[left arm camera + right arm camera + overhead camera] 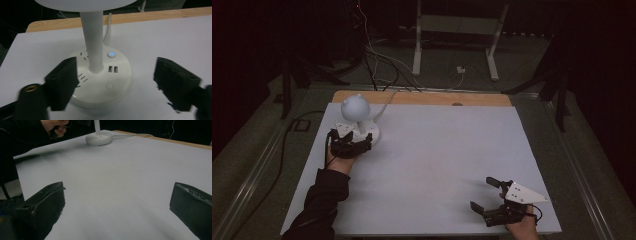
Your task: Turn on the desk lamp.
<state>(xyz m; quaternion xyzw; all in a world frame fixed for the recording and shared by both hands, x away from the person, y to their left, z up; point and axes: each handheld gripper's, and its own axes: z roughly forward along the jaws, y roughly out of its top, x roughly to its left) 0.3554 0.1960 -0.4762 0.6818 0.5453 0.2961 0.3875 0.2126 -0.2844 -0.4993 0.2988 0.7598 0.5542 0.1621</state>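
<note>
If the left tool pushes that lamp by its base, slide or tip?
Probably slides: the lamp has a wide, flat round base on the smooth white sheet. A push high on the thin stem looks riskier, with the globe on top. The cord running off the back may drag or turn it.

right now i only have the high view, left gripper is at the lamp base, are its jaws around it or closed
Observer: Open. In the left gripper view the left gripper has its jaws spread either side of the round lamp base, not clamped on it.
Operator: anything on top of that base
Observer: A power button lit blue, beside the stem.
Operator: any ports
Observer: Two USB ports sit just below that button, with socket slots left of the stem.
Operator: and the right gripper
Observer: The right gripper is open over bare white table, holding nothing.
</note>
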